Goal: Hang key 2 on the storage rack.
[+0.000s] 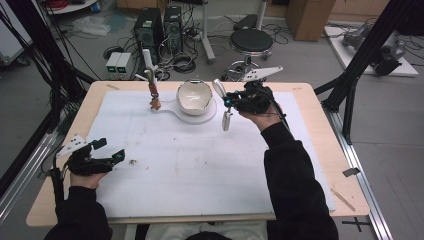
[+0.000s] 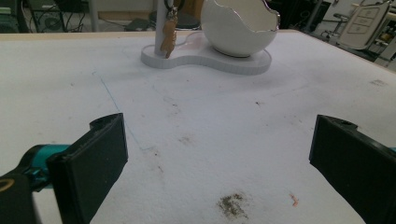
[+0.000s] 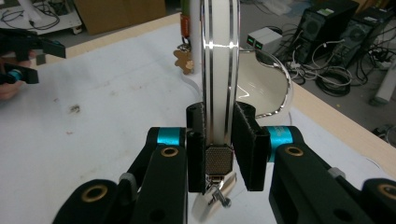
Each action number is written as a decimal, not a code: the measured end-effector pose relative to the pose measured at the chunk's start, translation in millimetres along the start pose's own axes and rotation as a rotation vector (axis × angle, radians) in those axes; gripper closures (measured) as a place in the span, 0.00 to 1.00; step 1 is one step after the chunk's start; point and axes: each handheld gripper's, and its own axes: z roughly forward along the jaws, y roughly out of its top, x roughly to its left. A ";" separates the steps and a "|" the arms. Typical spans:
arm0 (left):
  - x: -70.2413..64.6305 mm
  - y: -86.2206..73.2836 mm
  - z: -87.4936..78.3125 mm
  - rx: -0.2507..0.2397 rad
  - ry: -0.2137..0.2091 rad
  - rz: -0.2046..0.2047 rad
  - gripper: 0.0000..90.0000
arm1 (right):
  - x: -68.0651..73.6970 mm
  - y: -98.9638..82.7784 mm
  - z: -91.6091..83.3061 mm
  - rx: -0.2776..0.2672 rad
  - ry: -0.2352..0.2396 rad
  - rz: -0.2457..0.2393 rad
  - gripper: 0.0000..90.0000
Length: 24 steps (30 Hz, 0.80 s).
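My right gripper (image 1: 227,100) (image 3: 218,135) is shut on a white band with silver edges (image 3: 219,56), held upright just right of the bowl. A metal mesh piece and a clasp (image 3: 215,198) hang from the band's lower end, which dangles white (image 1: 227,120) in the high view. The white egg-shaped bowl (image 1: 194,96) (image 2: 240,28) (image 3: 261,79) sits on a flat white stand (image 1: 172,111) (image 2: 210,58). A brown keychain (image 1: 155,102) (image 2: 167,39) (image 3: 183,59) hangs from the stand's post (image 1: 148,60). My left gripper (image 1: 110,149) (image 2: 217,149) (image 3: 42,60) rests open at the front left, holding nothing.
A white mat (image 1: 190,165) covers the wooden table (image 1: 320,115). A small dark stain (image 1: 133,161) (image 2: 232,205) marks the mat just ahead of the left gripper. Behind the table, a stool (image 1: 251,42) and computer towers (image 1: 160,27) stand on the floor.
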 end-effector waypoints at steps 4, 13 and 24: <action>-0.1 0.1 -0.2 0.001 0.001 -0.001 0.05 | 9.0 4.9 -0.8 -0.009 0.017 -0.009 0.84; -2.1 2.8 -1.9 0.000 -0.003 0.003 0.05 | 28.7 14.9 3.1 -0.030 0.063 -0.030 0.84; -24.0 26.7 4.2 -0.012 -0.061 0.056 0.05 | 45.6 19.6 14.9 -0.048 0.112 -0.037 0.84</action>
